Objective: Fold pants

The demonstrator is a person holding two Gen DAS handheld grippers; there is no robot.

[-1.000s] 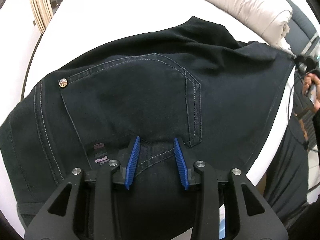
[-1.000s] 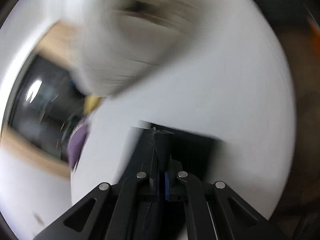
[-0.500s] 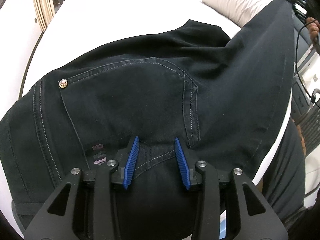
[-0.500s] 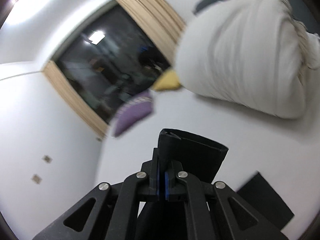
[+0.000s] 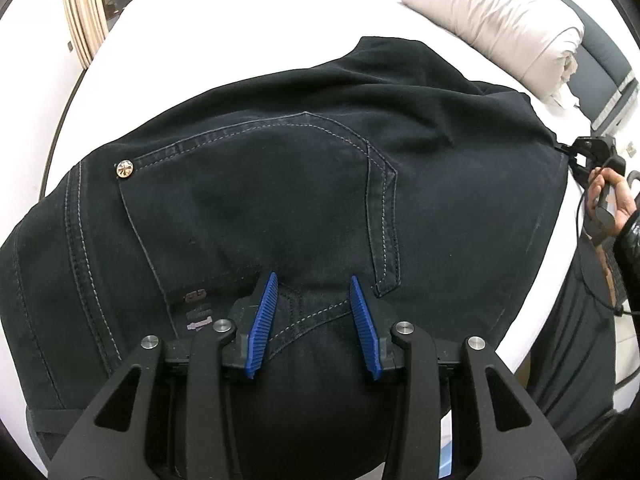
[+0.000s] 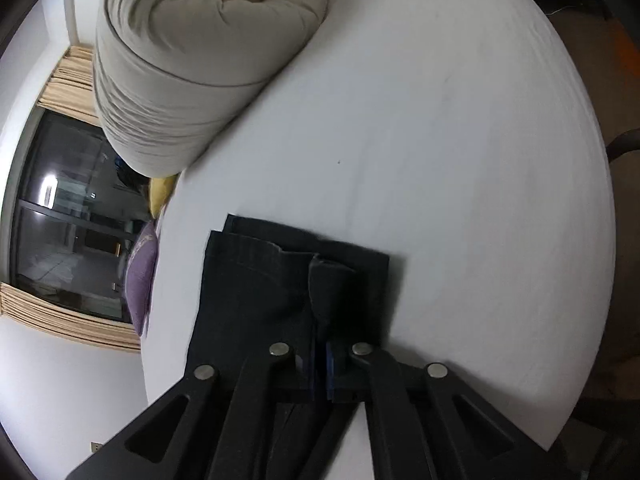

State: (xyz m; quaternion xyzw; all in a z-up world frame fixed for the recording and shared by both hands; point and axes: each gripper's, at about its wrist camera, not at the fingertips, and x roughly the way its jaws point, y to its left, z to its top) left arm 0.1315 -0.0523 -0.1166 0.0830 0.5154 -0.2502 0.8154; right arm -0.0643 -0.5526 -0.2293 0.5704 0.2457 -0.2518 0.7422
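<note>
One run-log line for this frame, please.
stage: folding | left gripper: open, pressing pants at seat seam | right gripper: shut on pant hem | surface: white bed

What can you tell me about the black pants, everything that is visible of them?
The black pants look like dark denim with pale contrast stitching, a back pocket and a small metal rivet. They lie spread on the white bed, seat side up. The left gripper stands over the waist area with fabric between its blue pads; whether these press on it is unclear. The right gripper is shut on a hem end of the leg, which lies on the sheet.
</note>
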